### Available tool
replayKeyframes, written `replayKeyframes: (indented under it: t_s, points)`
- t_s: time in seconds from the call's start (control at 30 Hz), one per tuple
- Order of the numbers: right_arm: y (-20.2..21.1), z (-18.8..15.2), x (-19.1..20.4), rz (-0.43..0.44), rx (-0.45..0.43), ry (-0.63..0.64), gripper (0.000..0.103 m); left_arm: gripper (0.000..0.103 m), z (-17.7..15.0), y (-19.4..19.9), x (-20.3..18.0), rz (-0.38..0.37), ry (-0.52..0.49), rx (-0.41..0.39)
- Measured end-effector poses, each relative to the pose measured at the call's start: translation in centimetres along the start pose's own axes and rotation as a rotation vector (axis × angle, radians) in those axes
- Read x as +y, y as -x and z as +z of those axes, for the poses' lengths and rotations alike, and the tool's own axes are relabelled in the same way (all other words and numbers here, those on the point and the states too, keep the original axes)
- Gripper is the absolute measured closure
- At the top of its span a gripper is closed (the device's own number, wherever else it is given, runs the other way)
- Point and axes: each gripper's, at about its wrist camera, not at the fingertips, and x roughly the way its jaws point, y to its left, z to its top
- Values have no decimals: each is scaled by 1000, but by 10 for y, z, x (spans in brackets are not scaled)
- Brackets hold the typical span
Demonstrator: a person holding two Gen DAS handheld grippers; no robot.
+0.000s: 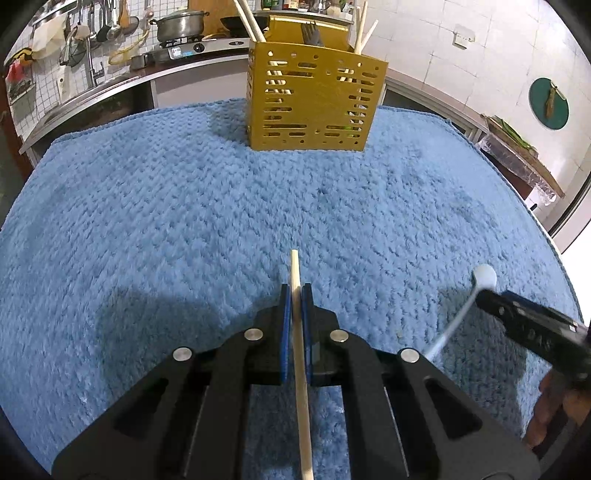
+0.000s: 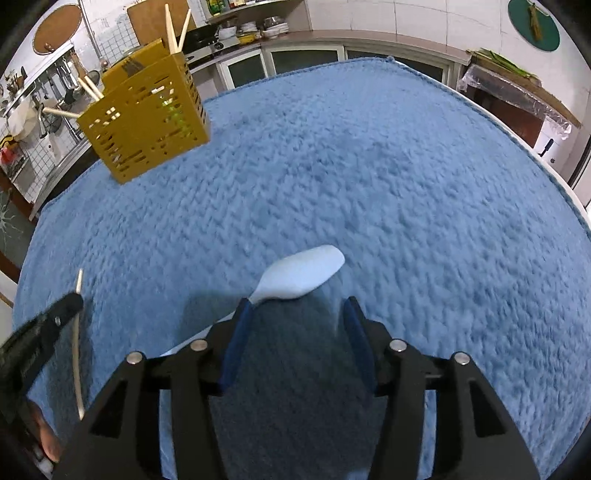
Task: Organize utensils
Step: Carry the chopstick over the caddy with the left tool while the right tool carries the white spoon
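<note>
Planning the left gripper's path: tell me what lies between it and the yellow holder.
Only bare blue towel, as the left wrist view shows. The left gripper, shut on a chopstick, faces the holder with nothing lying on the stretch between.

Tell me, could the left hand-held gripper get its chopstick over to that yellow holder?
Probably yes. The left hand-held gripper is shut on the chopstick, and only bare blue towel lies between it and the holder. The holder's top looks open, with room among the chopsticks already inside.

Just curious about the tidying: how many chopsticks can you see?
5 chopsticks: one in the left gripper, four sticking out of the yellow holder; more may hide inside.
</note>
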Motion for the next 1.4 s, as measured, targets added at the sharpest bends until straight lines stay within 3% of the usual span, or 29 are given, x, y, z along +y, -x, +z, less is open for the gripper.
replayKeyframes:
  t_s: [0.1, 0.37, 0.53, 0.57, 0.67, 0.73, 1.0, 1.4]
  points:
    - [-8, 13, 5, 4, 19, 1, 54, 99, 4, -3, 2, 4, 7, 8]
    - [-23, 52, 10, 117, 51, -47, 54, 99, 16, -7, 10, 22, 20, 7]
    - [-42, 63, 16, 104, 76, -59, 53, 99, 22, -15, 16, 21, 39, 20]
    - [-43, 66, 19, 92, 66, -47, 57, 99, 23, -16, 16, 22, 40, 24]
    - [-49, 72, 23, 78, 74, -25, 86, 99, 26, -22, 16, 27, 39, 30]
    - [-51, 75, 23, 86, 76, -24, 90, 99, 29, -23, 15, 26, 35, 31]
    - [-40, 92, 24, 133, 3, 18, 97, 99, 54, -23, 9, 20, 31, -1]
    - [27, 137, 43, 216, -248, 168, 98, 99, 107, 4, 2, -54, 55, -153]
